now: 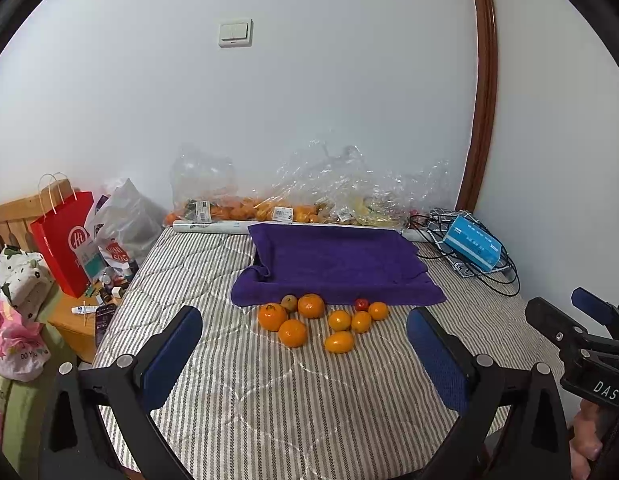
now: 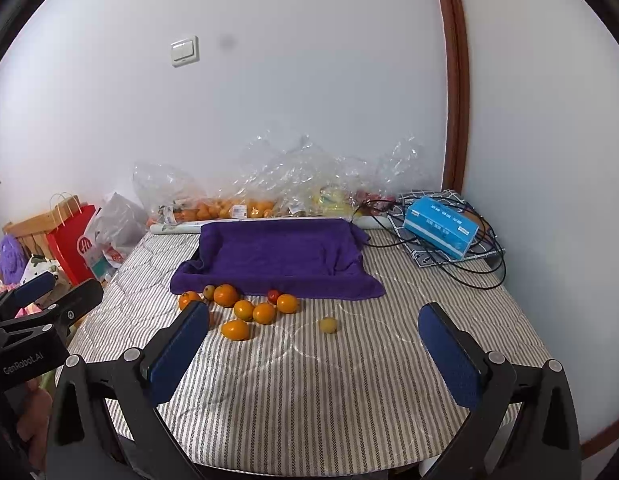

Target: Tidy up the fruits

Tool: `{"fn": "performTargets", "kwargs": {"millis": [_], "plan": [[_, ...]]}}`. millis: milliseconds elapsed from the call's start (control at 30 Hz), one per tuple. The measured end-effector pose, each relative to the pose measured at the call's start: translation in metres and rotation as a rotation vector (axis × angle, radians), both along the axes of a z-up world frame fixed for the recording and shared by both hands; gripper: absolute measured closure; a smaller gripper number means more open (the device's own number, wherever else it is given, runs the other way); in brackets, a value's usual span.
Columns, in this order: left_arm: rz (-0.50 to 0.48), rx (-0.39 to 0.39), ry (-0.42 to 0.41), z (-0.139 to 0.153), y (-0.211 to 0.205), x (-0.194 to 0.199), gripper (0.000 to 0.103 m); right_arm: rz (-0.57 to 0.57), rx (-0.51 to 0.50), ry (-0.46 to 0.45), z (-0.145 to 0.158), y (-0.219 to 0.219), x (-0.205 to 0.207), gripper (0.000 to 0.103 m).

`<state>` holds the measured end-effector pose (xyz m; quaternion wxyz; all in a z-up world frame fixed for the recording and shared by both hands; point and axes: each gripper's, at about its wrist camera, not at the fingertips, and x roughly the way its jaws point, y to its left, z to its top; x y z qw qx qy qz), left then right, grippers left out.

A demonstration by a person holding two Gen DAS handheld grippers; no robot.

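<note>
Several orange fruits [image 1: 311, 305] lie in a cluster on the striped table, just in front of a purple towel-lined tray [image 1: 333, 260]. A small red fruit [image 1: 361, 304] and a brownish one [image 1: 289, 303] sit among them. In the right wrist view the cluster [image 2: 245, 310] is left of centre, the tray [image 2: 277, 252] lies behind it, and a lone yellow fruit [image 2: 328, 325] lies apart to the right. My left gripper [image 1: 305, 356] is open and empty, short of the fruits. My right gripper [image 2: 315, 348] is open and empty, near the yellow fruit.
Clear plastic bags of oranges [image 1: 237, 210] line the wall behind the tray. A blue box [image 1: 473, 246] with black cables sits back right. A red paper bag [image 1: 63, 240] and clutter stand left of the table. The right gripper shows at the left view's edge [image 1: 589, 344].
</note>
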<state>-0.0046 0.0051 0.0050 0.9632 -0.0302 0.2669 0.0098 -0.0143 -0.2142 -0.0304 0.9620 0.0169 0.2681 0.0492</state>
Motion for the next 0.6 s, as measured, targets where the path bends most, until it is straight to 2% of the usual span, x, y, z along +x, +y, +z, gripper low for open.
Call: {"fn": "performTargets", "kwargs": {"millis": [600], "plan": [[-0.001,-0.007,-0.005,-0.0019,0.0002,0.0001,0.001,0.009,0.002,-0.005,-0.0004,0.0050,-0.0006,0.000]]}}
